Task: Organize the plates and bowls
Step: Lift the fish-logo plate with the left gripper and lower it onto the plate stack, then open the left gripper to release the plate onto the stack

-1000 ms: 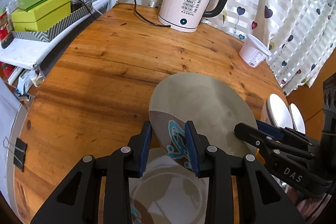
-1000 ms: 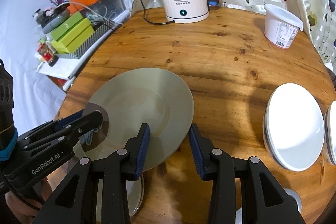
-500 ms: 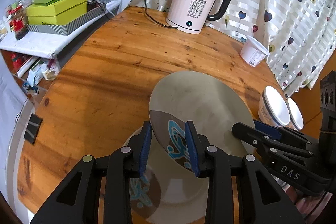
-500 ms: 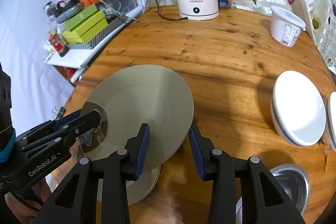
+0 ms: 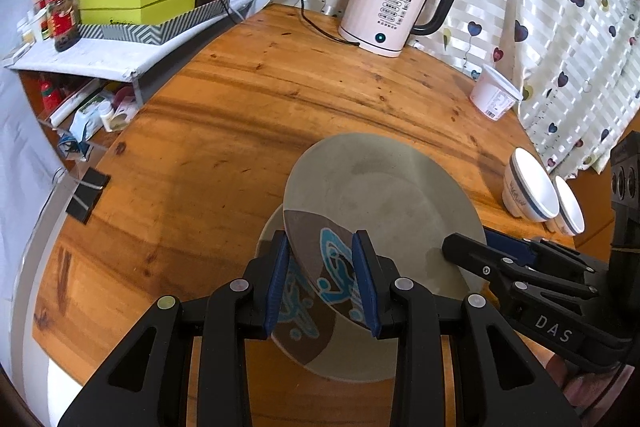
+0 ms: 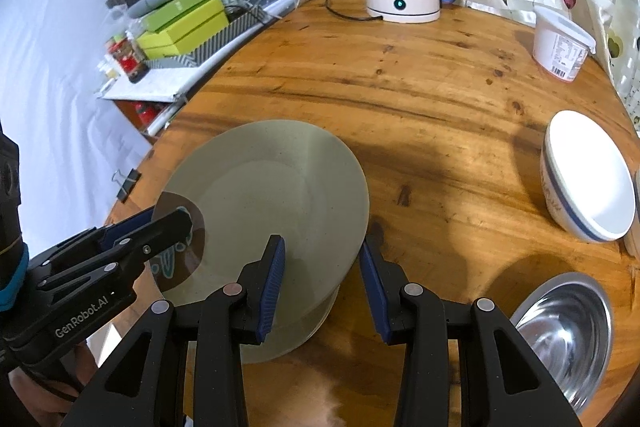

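Both my tongs, left (image 5: 322, 281) and right (image 6: 322, 283), grasp the grey round patterned plate (image 5: 380, 199) above its matching plate (image 5: 340, 359). White bowls (image 6: 588, 175), steel bowl (image 6: 568, 323) unstacked.

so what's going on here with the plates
A person holds one grey plate between two grippers, the left gripper clamped on its patterned edge, the right gripper on the opposite rim. It hangs tilted just above a matching plate on the table, apparently about to be stacked. White bowls wait at the right.
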### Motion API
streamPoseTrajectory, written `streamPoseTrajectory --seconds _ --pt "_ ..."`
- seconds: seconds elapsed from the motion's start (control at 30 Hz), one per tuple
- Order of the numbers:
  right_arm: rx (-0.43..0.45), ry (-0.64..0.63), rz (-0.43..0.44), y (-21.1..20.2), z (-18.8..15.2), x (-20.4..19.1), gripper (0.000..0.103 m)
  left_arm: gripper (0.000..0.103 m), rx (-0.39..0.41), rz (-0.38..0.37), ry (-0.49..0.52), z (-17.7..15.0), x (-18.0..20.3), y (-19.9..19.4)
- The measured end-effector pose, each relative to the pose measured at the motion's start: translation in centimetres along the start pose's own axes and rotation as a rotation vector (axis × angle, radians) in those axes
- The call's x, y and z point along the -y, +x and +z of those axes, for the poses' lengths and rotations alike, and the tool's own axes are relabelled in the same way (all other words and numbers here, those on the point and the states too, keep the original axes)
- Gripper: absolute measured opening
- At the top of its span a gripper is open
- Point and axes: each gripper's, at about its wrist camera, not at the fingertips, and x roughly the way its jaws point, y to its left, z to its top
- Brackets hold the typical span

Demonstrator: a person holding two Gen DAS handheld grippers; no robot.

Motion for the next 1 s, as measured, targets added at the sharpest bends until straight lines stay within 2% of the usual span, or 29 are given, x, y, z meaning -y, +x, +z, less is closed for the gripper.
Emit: streamPoseTrajectory --seconds 0.6,1.0 --pt "-0.024 -0.03 0.025 0.5 -1.6 -1.1 0.038 0.034 -0.004 0.02 -0.04 -2.2 -1.2 -0.6" --pt "-0.026 -0.058 0.012 0.9 -2.0 -1.7 0.038 0.034 -0.008 0.037 -0.034 -2.7 -1.3 -0.3"
